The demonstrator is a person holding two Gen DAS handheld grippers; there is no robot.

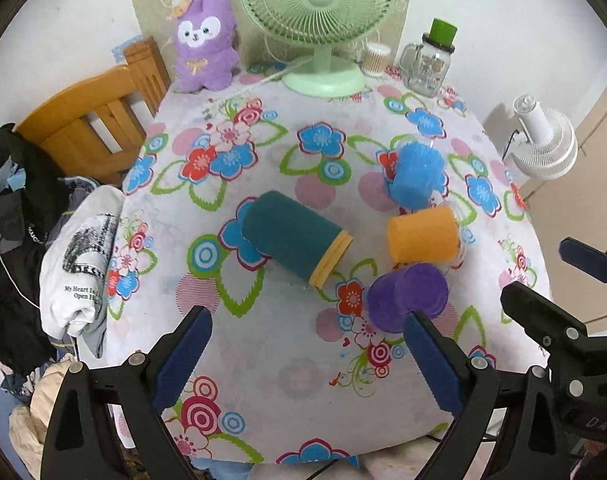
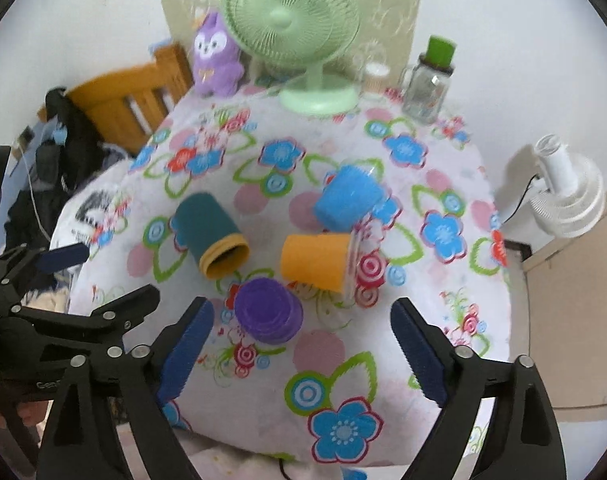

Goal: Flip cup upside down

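Observation:
Several cups sit on the flowered table. A dark teal cup with a yellow rim [image 1: 293, 239] [image 2: 211, 234] lies on its side at the middle. An orange cup [image 1: 421, 233] [image 2: 315, 260] lies on its side to the right. A blue cup [image 1: 417, 174] [image 2: 349, 200] lies tilted behind it. A purple cup [image 1: 407, 296] [image 2: 268, 310] stands upside down nearest me. My left gripper [image 1: 307, 350] is open and empty, below the teal cup. My right gripper [image 2: 301, 348] is open and empty, just short of the purple cup, and it also shows in the left wrist view [image 1: 551, 272].
A green desk fan [image 1: 319, 20], a purple plush toy [image 1: 203, 40], a glass jar with a green lid [image 1: 429, 60] and a small cup of swabs [image 1: 373, 58] stand along the far edge. A wooden chair [image 1: 99, 120] and piled clothes [image 1: 75, 256] are at left. A white fan [image 1: 543, 140] stands at right.

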